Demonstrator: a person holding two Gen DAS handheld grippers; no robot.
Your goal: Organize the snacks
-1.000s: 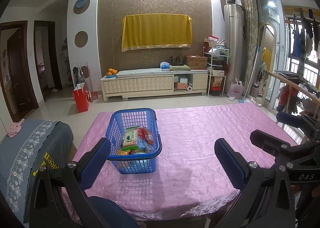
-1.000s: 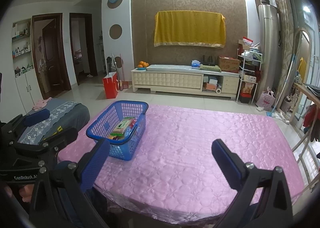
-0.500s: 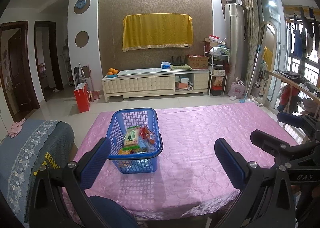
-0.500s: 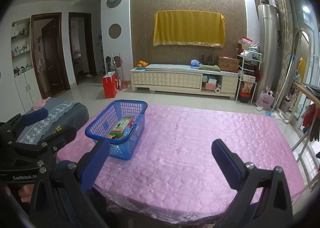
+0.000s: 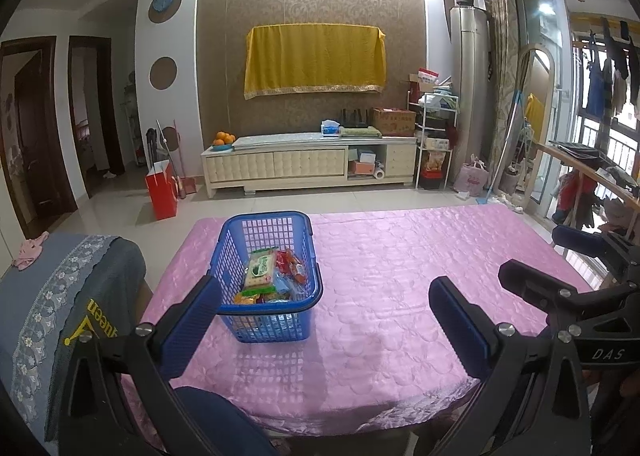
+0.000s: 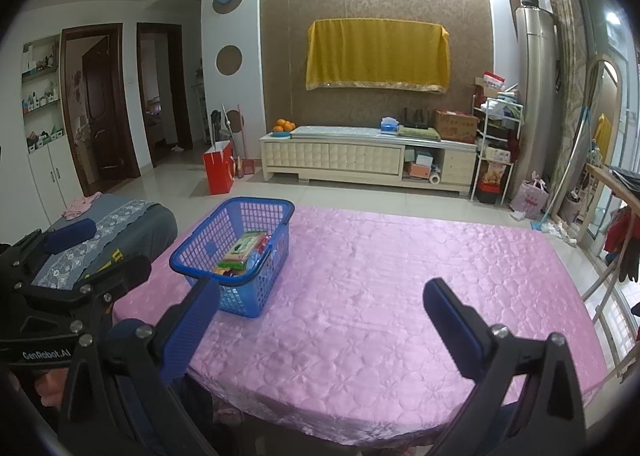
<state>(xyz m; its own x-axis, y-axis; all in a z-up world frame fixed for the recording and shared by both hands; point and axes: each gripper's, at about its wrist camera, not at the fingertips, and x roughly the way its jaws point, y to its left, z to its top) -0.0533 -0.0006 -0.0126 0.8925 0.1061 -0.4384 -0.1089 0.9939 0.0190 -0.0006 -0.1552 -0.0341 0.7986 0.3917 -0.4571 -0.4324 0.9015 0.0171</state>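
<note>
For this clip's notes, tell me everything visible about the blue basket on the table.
The blue basket is rectangular and looks like plastic, with lattice walls and a solid rim. It stands upright on the pink tablecloth, toward the table's left side. Its handle lies folded down along the rim. Inside is a loose pile of snack packets, a green-and-white one on top, filling it only partway. Neither pair of tongs touches it; both are open and short of it.

Your left tongs (image 5: 324, 320): black angular frame, silver screws at the joints, ribbed blue pads (image 5: 192, 326). Right tongs (image 6: 320, 320): same black frame, silver screws, blue pads (image 6: 452, 326). White lettering "DAS" on one body, "GenRobot.AI" on the other. Dark blue padded grip ends.
</note>
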